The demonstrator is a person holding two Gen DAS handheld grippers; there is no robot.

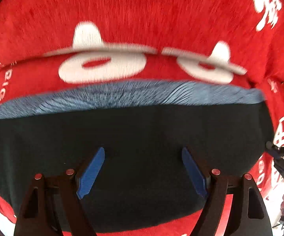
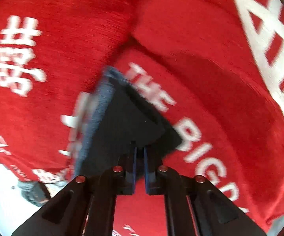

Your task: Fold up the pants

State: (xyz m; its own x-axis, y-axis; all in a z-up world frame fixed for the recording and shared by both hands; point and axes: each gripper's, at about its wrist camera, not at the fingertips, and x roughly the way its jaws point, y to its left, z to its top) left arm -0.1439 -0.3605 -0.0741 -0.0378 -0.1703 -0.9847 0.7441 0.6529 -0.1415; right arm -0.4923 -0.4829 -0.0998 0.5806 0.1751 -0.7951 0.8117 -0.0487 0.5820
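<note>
The dark pants (image 1: 122,137) lay flat on a red cloth (image 1: 142,19) with white lettering, directly beneath the left gripper (image 1: 143,171), whose blue pads stood wide apart over the fabric with nothing between them. The right gripper (image 2: 140,169) was closed tight on a corner of the pants (image 2: 126,122). Their blue-grey waistband (image 1: 122,94) ran along the far edge.

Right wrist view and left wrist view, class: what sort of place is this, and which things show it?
Probably a home or laundry spot, though no walls or furniture show. Dark pants with a grey-blue ribbed band lie on a soft red cloth printed with white lettering, which fills both views.
</note>
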